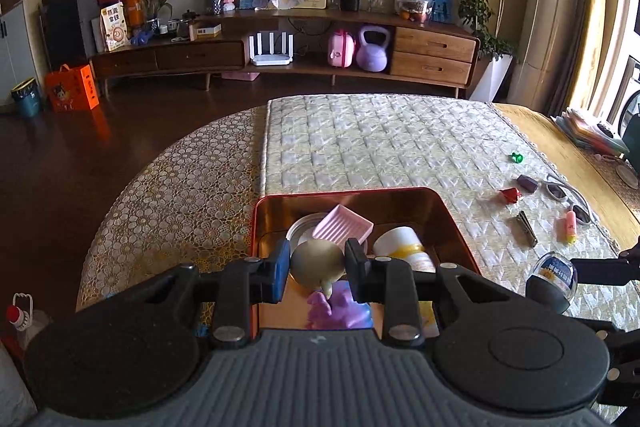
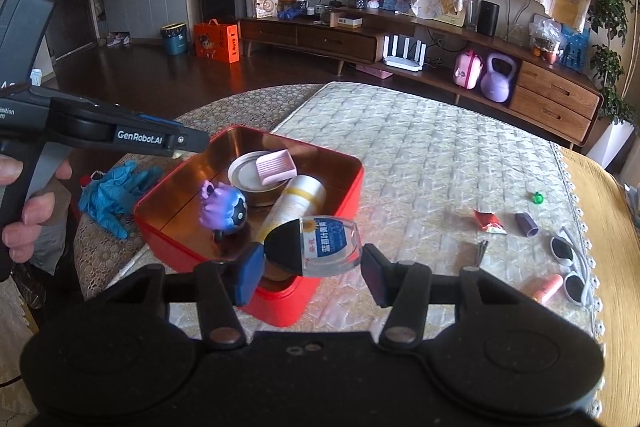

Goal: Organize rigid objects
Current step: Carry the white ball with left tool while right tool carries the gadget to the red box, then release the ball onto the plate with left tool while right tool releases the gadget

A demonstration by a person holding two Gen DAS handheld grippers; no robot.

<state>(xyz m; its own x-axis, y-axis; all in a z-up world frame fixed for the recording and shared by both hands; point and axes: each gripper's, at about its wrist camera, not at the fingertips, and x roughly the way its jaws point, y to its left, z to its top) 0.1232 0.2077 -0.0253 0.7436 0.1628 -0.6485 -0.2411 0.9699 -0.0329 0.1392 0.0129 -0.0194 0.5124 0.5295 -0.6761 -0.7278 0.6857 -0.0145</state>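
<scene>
The table (image 2: 420,163) carries a quilted cover, and on it stands the red box (image 2: 320,195), the largest of the task's things. Inside the box lie a round tin (image 2: 250,179), a pink soap dish (image 2: 276,165), a white tube (image 2: 296,201) and a purple toy (image 2: 222,207).

The left hand-held gripper (image 1: 318,267) hangs over the box. In the left wrist view its fingers are pressed against a beige rounded object (image 1: 318,261); this seems to be a part of the purple toy, but I cannot tell for sure.

The right hand-held gripper (image 2: 312,267) is at the near corner of the box. Between its spread fingers is a clear bottle with a black cap (image 2: 316,241). The blue pad (image 2: 250,267) is close to the cap, while the other finger stands apart from the bottle, so I cannot tell if the bottle is really held.

I judge that the step in hand is to put the toy and the bottle into the box. The next move calls for lowering each one into a free place between the tube and the wall, then opening the fingers.

Smaller things wait on the cover, well apart from the box: sunglasses (image 2: 572,267), nail clippers (image 2: 481,250), a red wrapper (image 2: 490,221), a small purple piece (image 2: 526,223), a pink stick (image 2: 548,287) and a green bead (image 2: 539,198).
</scene>
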